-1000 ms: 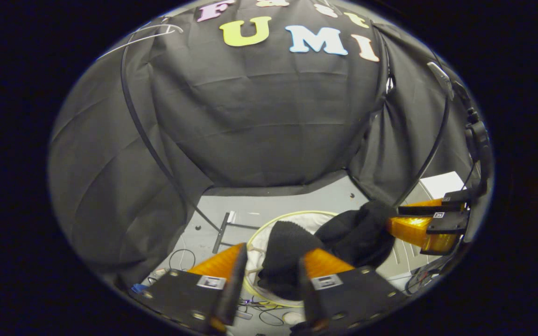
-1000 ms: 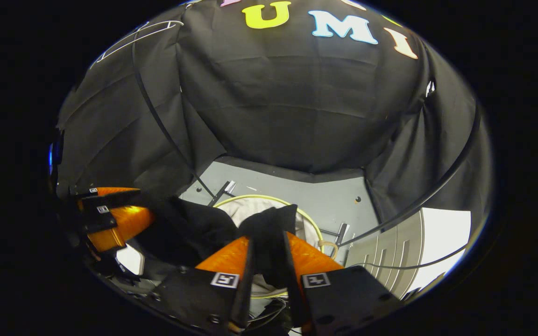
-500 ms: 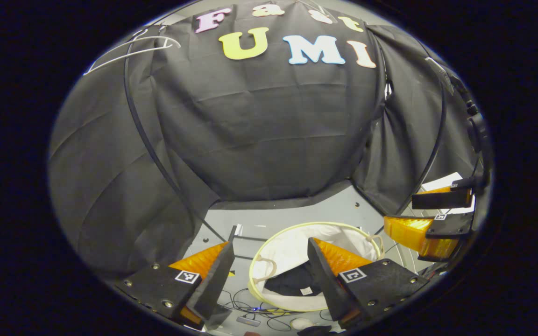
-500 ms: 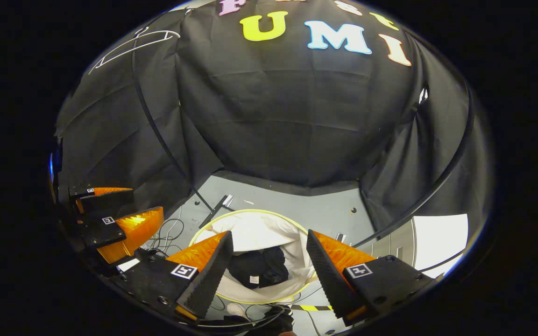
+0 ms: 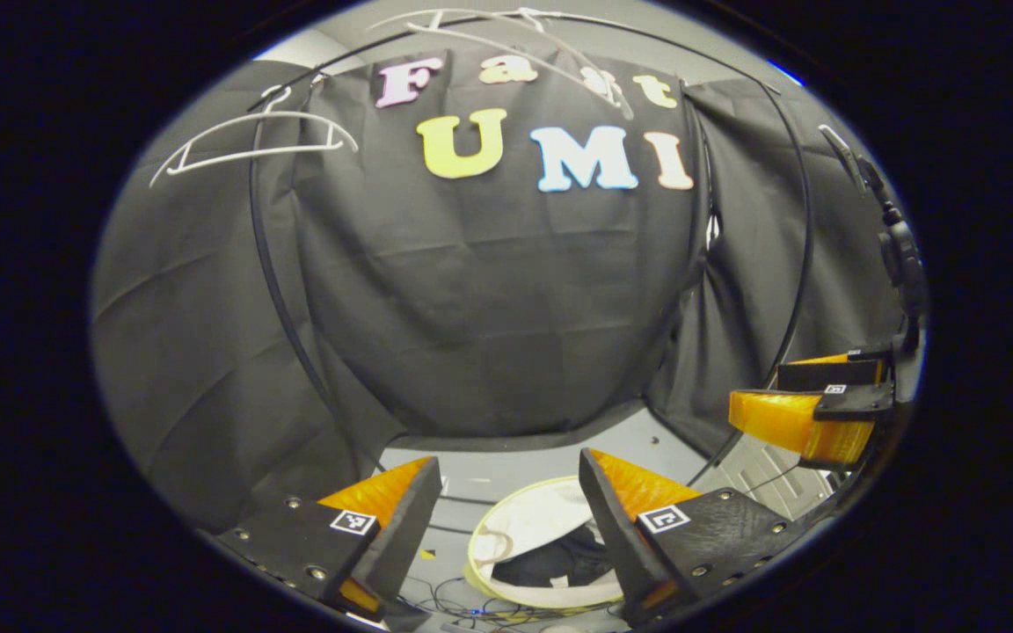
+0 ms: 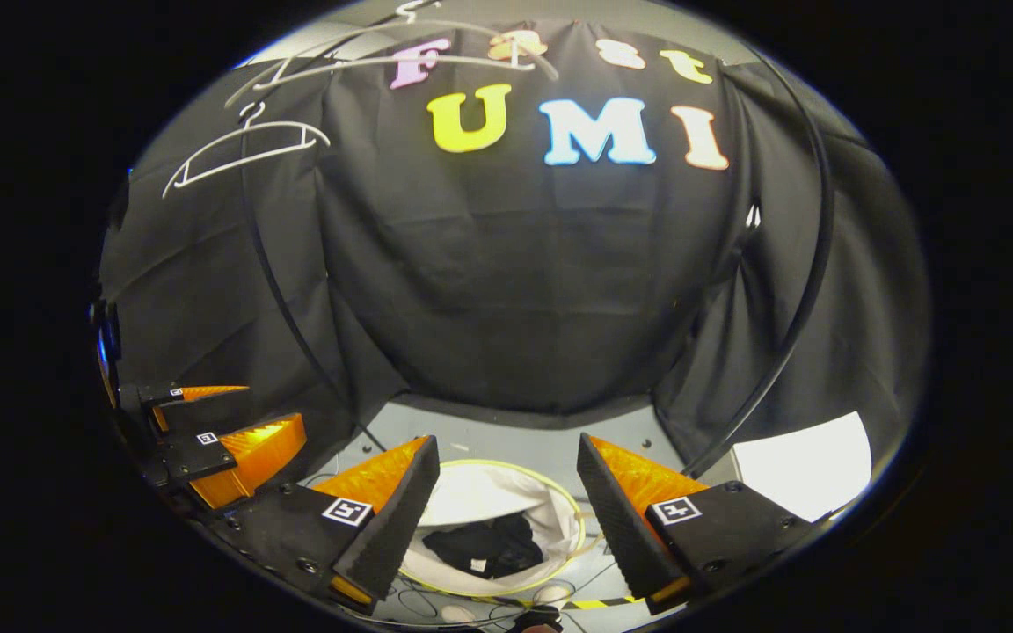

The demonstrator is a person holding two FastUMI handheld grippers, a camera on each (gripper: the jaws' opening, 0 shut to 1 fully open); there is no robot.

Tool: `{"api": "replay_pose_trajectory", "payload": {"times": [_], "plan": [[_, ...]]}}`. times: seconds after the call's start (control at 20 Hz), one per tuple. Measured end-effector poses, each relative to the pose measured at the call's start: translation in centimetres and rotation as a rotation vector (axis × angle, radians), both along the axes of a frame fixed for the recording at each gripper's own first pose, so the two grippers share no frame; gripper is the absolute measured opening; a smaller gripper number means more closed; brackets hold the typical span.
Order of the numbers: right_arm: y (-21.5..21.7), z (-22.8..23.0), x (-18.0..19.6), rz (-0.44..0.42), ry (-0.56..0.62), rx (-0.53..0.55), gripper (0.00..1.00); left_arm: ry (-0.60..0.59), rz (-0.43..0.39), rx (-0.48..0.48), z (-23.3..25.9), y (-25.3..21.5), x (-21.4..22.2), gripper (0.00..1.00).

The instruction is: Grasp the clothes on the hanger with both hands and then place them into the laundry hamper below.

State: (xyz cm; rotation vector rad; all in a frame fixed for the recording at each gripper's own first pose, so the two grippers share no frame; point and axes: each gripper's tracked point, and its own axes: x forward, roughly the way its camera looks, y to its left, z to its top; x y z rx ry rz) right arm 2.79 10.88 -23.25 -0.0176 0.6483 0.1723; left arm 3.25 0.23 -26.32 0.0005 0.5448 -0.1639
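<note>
The black garment (image 5: pixel 555 563) (image 6: pixel 484 545) lies crumpled inside the white round laundry hamper (image 5: pixel 515 527) (image 6: pixel 480 492) on the floor. My left gripper (image 5: pixel 506 479) hangs open above the hamper with nothing between its fingers. My right gripper (image 6: pixel 506 462) is likewise open over the hamper and holds nothing. In the left gripper view the right gripper (image 5: pixel 788 400) is seen at the right edge; in the right gripper view the left gripper (image 6: pixel 225 422) is at the lower left. White bare hangers (image 5: pixel 251 145) (image 6: pixel 243 149) hang on the rail above.
A black curved rack pole (image 5: pixel 282 290) (image 6: pixel 282 290) runs down to the grey floor (image 5: pixel 515 466) (image 6: pixel 506 431). Cables (image 5: pixel 471 607) lie on the floor in front of the hamper. A white panel (image 6: pixel 805 466) stands at the right. Another bare hanger (image 5: pixel 506 35) hangs near the top.
A second ago both grippers were shut on the black garment above the hamper. They opened, the garment dropped in, and both grippers have since risen and tilted up.
</note>
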Motion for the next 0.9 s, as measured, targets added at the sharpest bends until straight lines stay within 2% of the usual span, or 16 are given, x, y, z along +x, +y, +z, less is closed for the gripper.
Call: {"api": "replay_pose_trajectory", "payload": {"times": [0.25, 0.3, 0.35, 0.4, 0.45, 0.6, 0.9], "plan": [[-2.4, 6.1, 0.0, -0.037, -0.11, 0.0, 0.99, -0.11, -0.005, -0.029, 6.7, -0.3, 0.7, 0.93], [-3.0, 7.2, 0.0, -0.042, -0.133, -0.006, 0.95, -0.132, -0.006, -0.03, 7.9, -0.1, 0.6, 0.93], [-3.4, 8.2, -0.1, -0.042, -0.154, -0.009, 0.99, -0.153, -0.003, -0.031, 9.1, -0.1, 0.8, 0.93], [-4.1, 9.3, -0.2, -0.047, -0.176, -0.015, 0.99, -0.173, 0.004, -0.031, 10.4, -0.2, 0.9, 0.93], [-4.9, 10.4, -0.5, -0.051, -0.199, -0.021, 0.95, -0.193, 0.01, -0.035, 11.8, -0.3, 0.7, 0.93], [-6.8, 13.9, -1.6, -0.064, -0.273, -0.024, 0.95, -0.25, 0.023, -0.044, 15.7, -0.7, 0.4, 0.93], [-10.9, 20.7, -4.7, -0.079, -0.417, -0.033, 0.95, -0.366, 0.034, -0.062, 24.1, -2.5, -3.8, 0.92]]}}
